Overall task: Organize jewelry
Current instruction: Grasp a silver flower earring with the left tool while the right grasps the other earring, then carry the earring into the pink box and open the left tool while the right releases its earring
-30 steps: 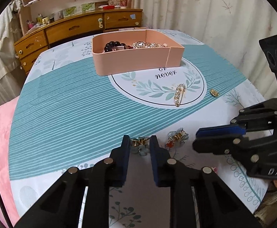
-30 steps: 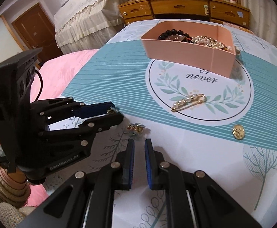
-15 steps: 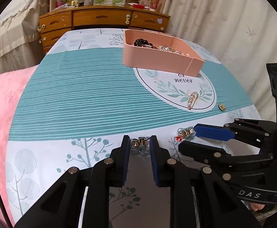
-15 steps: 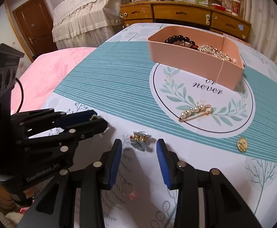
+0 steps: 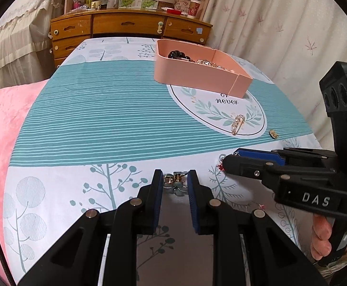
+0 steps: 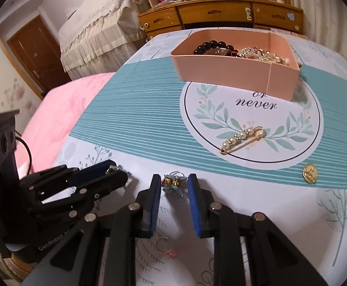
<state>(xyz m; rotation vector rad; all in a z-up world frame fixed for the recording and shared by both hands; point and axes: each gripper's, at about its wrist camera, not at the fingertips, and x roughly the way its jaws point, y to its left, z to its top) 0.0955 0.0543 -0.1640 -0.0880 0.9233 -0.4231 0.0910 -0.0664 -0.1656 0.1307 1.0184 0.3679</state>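
Observation:
Two matching flower ornaments of pale blue and gold are at the near edge of the table. My left gripper point(image 5: 174, 183) is shut on one flower ornament point(image 5: 175, 180); the right wrist view shows that gripper point(image 6: 116, 172) at the left with a gold bit at its tip. My right gripper point(image 6: 174, 186) is closing around the second flower ornament point(image 6: 173, 182), which lies on the cloth between the pads, not visibly pressed. The left wrist view has this gripper point(image 5: 229, 158) at the right. The pink tray point(image 6: 221, 74) point(image 5: 197, 76) holds black beads and gold pieces.
A pearl pin point(image 6: 242, 139) point(image 5: 237, 124) and a round gold brooch point(image 6: 310, 172) point(image 5: 273, 134) lie on the printed cloth. A small ring with a pink stone point(image 6: 166, 250) sits under my right gripper. Pink bedding point(image 5: 4, 131) borders the table's left; a wooden dresser point(image 5: 125, 26) stands behind.
The right jaws went from shut to wide and have now narrowed around the second ornament. The left gripper has rolled and shifted a little, still holding its ornament.

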